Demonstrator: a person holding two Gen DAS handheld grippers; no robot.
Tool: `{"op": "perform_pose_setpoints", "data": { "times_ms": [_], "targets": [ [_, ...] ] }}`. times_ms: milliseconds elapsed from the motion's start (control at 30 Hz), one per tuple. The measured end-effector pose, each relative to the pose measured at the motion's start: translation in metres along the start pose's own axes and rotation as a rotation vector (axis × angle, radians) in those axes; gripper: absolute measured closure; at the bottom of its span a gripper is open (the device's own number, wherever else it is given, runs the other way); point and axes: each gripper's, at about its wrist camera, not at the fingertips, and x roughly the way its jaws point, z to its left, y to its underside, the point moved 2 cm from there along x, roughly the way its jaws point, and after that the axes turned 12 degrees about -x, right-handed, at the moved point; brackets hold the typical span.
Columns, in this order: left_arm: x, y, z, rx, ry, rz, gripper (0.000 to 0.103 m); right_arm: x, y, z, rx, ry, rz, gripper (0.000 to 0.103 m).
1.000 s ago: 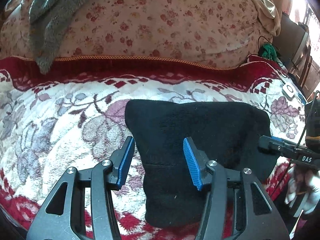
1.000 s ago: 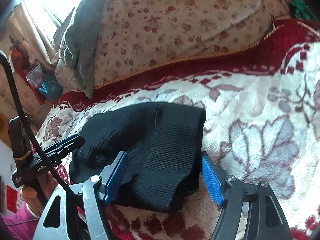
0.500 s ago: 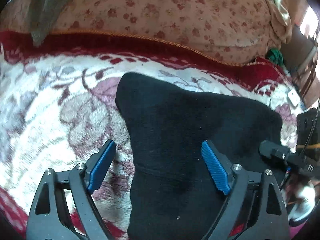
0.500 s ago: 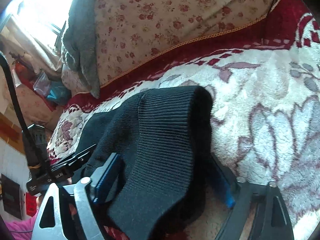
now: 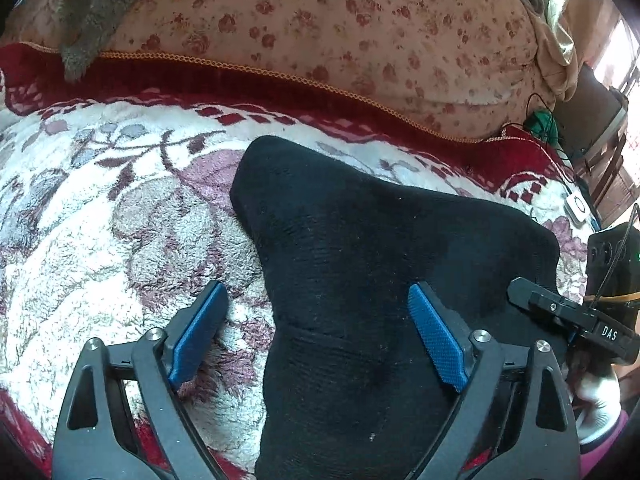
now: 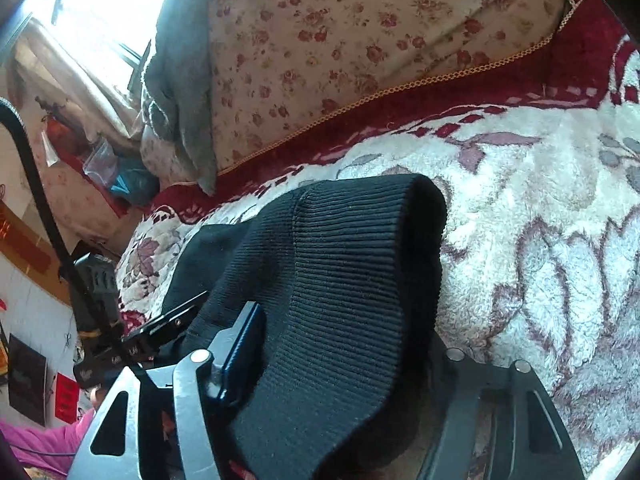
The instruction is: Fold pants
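Observation:
The black pants lie folded into a thick bundle on the floral blanket. My left gripper is open wide, its jaws straddling the bundle's left edge, one finger on the blanket and one over the fabric. In the right wrist view the ribbed black cloth fills the space between the jaws of my right gripper. The jaws stand wide apart; the right finger is hidden by cloth. The right gripper's tip also shows in the left wrist view at the bundle's right edge.
A floral cushion with a grey towel rises behind the blanket. A white round device and cables lie at the far right. The left gripper and its cable show in the right wrist view.
Both grippers have pushed forward onto the bundle. The left jaws have opened wider. The black cloth now rises higher between the right jaws and covers the right finger.

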Motion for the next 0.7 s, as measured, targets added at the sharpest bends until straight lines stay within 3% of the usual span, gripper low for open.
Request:
{"op": "perform_pose_setpoints", "data": {
  "times_ms": [67, 333, 700],
  "targets": [
    [-0.004, 0.002, -0.004, 0.013, 0.043, 0.003, 0.041, -0.001, -0.001, 0.003, -0.012, 0.0, -0.003, 0.044],
    [-0.015, 0.003, -0.019, 0.064, -0.015, -0.042, 0.064, -0.007, -0.004, 0.009, -0.018, 0.009, -0.028, 0.052],
    [-0.043, -0.008, -0.009, 0.038, -0.025, -0.085, 0.073, -0.009, -0.02, 0.034, -0.049, -0.044, -0.047, 0.059]
  ]
}}
